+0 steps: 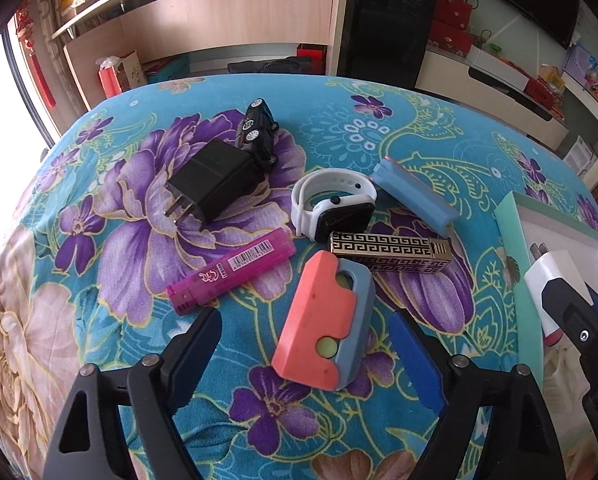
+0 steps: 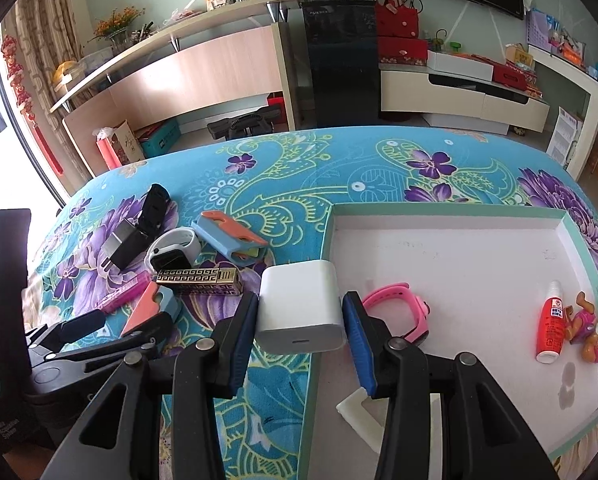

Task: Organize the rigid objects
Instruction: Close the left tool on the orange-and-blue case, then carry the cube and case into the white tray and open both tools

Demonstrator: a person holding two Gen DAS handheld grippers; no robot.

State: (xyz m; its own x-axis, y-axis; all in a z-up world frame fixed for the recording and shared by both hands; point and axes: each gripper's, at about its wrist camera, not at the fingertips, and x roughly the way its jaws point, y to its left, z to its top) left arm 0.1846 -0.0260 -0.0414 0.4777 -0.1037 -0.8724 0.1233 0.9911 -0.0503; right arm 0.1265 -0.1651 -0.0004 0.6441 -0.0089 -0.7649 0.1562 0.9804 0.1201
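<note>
Living room with wood shelving and a black cabinet behind; work surface is a table under a turquoise floral cloth (image 2: 299, 168). Large shallow tray (image 2: 459, 240), white inside with a green rim, sits toward the cloth's right edge. Right gripper (image 2: 301, 312): blue pads clamped on a white charger block (image 2: 299, 308), held over the tray's left rim near its far left corner. Left gripper (image 1: 305, 344): fingers apart, nothing between them, hovering over the near part of the cloth above an orange-and-blue-grey plastic block (image 1: 323, 320). Remaining loose items cluster left of the tray: black wall charger (image 1: 215, 178) with prongs toward the near left, black toy car (image 1: 257, 132) just behind it and touching; white smartwatch (image 1: 331, 204) at centre; pink lighter (image 1: 231, 272) lying diagonally in front of the charger; gold-and-black patterned lighter (image 1: 389, 252) just in front of the watch; blue bar-shaped piece (image 1: 415, 196) to the right of the watch. Inside the tray: pink watch (image 2: 399, 308) beside the right gripper's right finger, red-and-white bottle (image 2: 553, 328) lying near the right rim, small toy figure (image 2: 591, 332) just beside the bottle, white frame-shaped piece (image 2: 359, 412) at the near left corner.
</note>
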